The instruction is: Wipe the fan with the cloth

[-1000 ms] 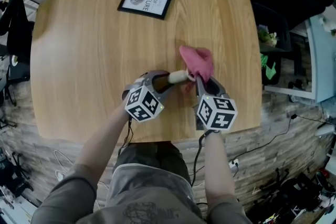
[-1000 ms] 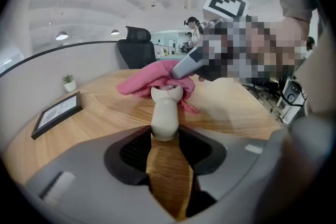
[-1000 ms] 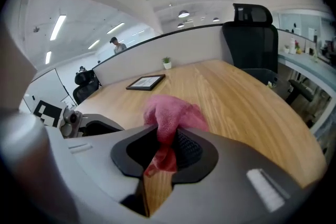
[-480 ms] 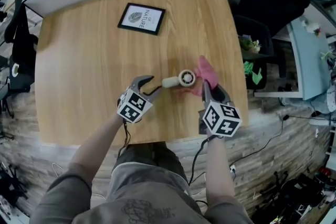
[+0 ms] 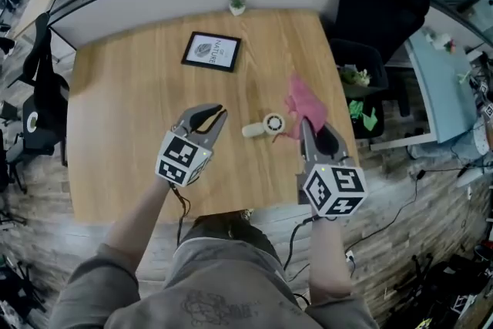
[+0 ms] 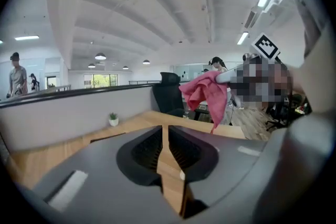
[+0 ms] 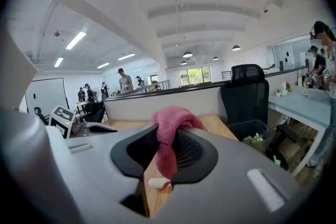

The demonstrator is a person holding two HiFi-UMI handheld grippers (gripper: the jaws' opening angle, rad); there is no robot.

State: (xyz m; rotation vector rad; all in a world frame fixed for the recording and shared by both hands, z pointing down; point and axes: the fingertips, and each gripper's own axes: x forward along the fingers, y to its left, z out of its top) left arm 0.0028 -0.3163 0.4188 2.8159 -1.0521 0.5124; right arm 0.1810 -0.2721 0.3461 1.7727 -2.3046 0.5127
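A small white hand-held fan (image 5: 267, 125) lies on its side on the wooden table (image 5: 131, 104), between my two grippers and touched by neither. My right gripper (image 5: 306, 123) is shut on the pink cloth (image 5: 303, 99), which hangs over its jaws in the right gripper view (image 7: 170, 131) and shows at the upper right of the left gripper view (image 6: 205, 94). My left gripper (image 5: 219, 113) hangs raised to the left of the fan. Its jaws have just been closing and now meet at the tips (image 6: 163, 131) with nothing between them.
A black-framed picture (image 5: 212, 52) lies on the far part of the table, and a small potted plant (image 5: 237, 5) stands at its back edge. A black office chair (image 5: 377, 4) and a bin (image 5: 356, 85) stand off the right side. People stand far off in the office.
The left gripper let go of the fan, which now lies on the table, then rose and closed. The right gripper rose too, carrying the cloth up off the fan.
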